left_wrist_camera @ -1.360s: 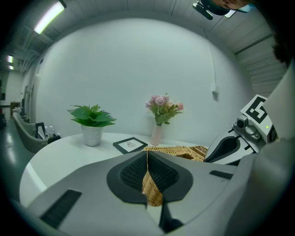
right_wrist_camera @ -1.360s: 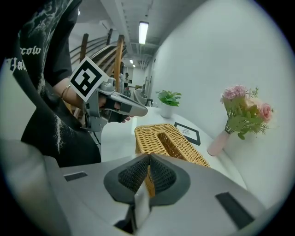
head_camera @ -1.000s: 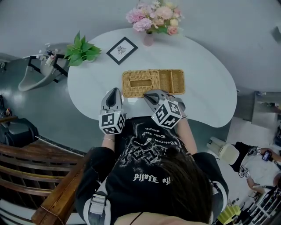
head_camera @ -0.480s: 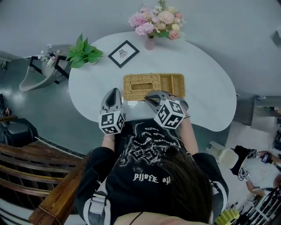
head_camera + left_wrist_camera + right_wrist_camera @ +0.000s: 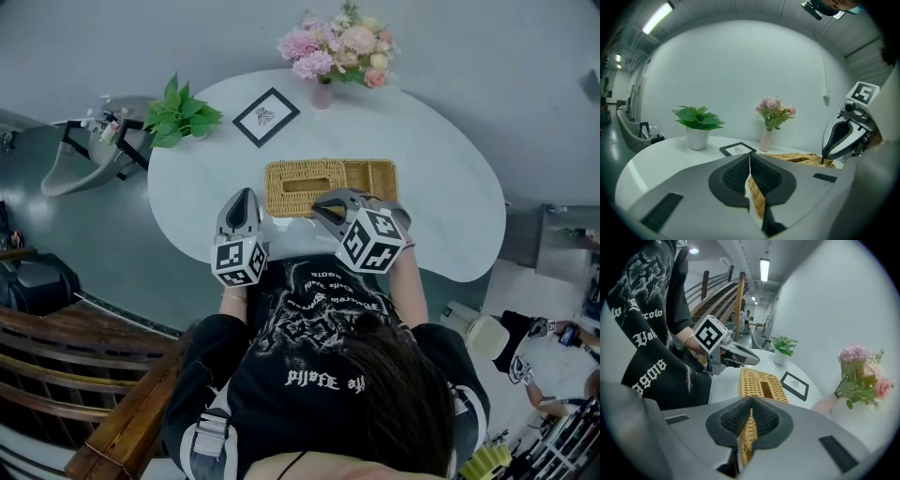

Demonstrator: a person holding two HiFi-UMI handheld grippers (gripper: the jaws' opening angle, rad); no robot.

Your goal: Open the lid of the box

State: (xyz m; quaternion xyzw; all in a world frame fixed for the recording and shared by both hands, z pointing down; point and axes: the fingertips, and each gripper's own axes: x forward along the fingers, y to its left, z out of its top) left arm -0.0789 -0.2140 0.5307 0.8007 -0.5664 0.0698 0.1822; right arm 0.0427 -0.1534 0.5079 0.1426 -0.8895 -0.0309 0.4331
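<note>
Quick one from my remote session. The wicker box (image 5: pixel 328 184) sits in the middle of the white worktop (image 5: pixel 441 178), long side facing the person, with the slotted lid (image 5: pixel 302 175) over its left part and an open compartment on the right. The lid is down flat, so nothing has been opened yet.

Both tools are just short of the box's near edge. The left hand-held gripper (image 5: pixel 246 193) is off the left corner with its jaws pressed together and nothing in them (that wicker in the gap is just the box behind). The right hand-held gripper (image 5: pixel 322 202) is also pressed together and empty, pointing at the near edge around the middle.

My worries from here:
- Closed jaws can't pinch a rim, so going in like this would only shove the box.
- A woven box probably weighs very little. If only one side pulls, the whole thing may lift or skate back toward the flowers (image 5: pixel 336 42).
- I can't really tell whether the lid hinges or lifts off, so yanking the wrong way could twist it.
</note>
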